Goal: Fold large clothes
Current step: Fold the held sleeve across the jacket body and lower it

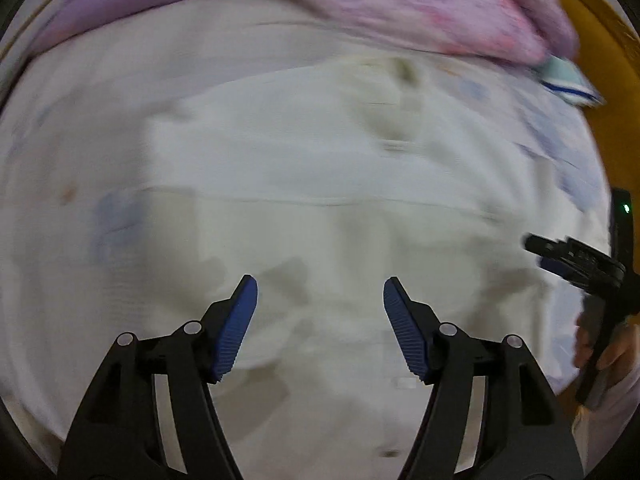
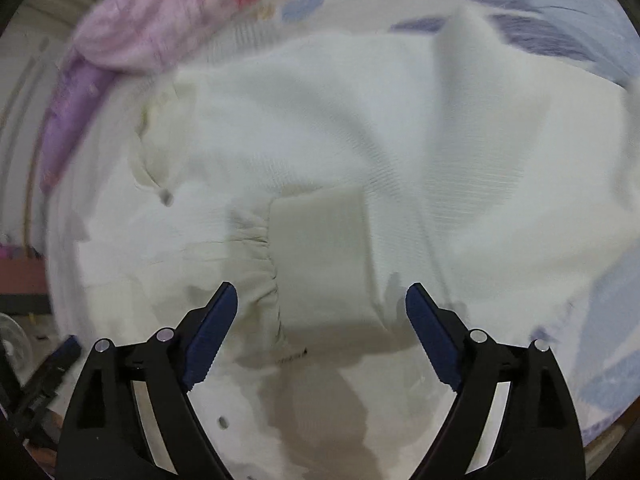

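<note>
Because the white garment (image 2: 320,152) lies spread flat on the patterned sheet (image 2: 560,28), with its ribbed cuff (image 2: 324,264) folded in across the body, both grippers hang over it empty. The left gripper (image 1: 320,292) has its jaws apart above plain cloth; the right gripper (image 2: 322,300) gapes over the cuff, likely to let that sleeve rest. A pink blanket (image 1: 420,4) sits bunched beyond.

- one big cream knit sweater (image 2: 320,128), spread out flat, one ribbed cuff (image 2: 324,256) showing on top of it
- one pink and purple blanket (image 1: 400,4) bunched along the far edge
- one white sheet (image 2: 560,24) with blue leaf print underneath
- two grippers: left gripper (image 1: 320,320), right gripper (image 2: 322,332), two blue pads each
- one small folded teal and white cloth (image 1: 568,80)
</note>
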Tool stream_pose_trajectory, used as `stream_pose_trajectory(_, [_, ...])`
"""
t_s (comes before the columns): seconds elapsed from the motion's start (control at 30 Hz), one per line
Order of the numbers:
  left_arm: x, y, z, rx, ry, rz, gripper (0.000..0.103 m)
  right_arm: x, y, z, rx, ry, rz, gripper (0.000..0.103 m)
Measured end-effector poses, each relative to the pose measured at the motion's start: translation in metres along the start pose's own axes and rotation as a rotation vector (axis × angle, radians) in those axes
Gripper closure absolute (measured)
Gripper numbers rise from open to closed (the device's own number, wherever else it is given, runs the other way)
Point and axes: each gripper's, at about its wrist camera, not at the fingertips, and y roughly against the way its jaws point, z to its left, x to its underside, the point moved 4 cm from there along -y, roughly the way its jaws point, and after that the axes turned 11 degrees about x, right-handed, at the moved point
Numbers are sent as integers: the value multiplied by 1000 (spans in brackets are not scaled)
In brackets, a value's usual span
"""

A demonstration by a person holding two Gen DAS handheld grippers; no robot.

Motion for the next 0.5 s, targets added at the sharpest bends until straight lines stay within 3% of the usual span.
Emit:
stream_pose_trajectory(0.03, [-1, -3, 20, -22, 42, 3, 37, -2, -16, 9, 45, 24, 50, 20])
stream_pose_trajectory(0.07, [1, -10, 49, -33, 113, 9, 46, -3, -25, 15, 65, 35, 69, 19])
stream_pose_trajectory(0.1, [5, -20, 70, -45, 179, 29, 71, -3, -32, 24, 107, 59, 70, 23])
stream_pose_trajectory(0.13, [11, -31, 92, -55, 259, 66, 82, -2, -32, 35, 162, 111, 50, 29])
stream_pose_trajectory(0.17, [21, -42, 114, -27, 364, 114, 96, -1, -29, 41, 191, 146, 30, 43])
stream_pose_trajectory(0.2, [28, -44, 126, 8, 429, 131, 100, 1, -20, 46, 180, 171, 1, 64])
stream_pose_trajectory(0.27, [31, -37, 125, -12, 406, 139, 101, 7, -1, 44, 138, 140, -20, 81])
stream_pose_trajectory(0.37, [38, -39, 118, -51, 352, 168, 101, 9, 6, 20, 215, 55, -59, 81])
stream_pose_trajectory(0.43, [38, -53, 124, -41, 363, 170, 101, 8, -26, 9, 231, 56, 12, 57])
stream_pose_trajectory(0.5, [31, -61, 125, -66, 355, 202, 101, -1, -29, 6, 208, 13, 63, 45])
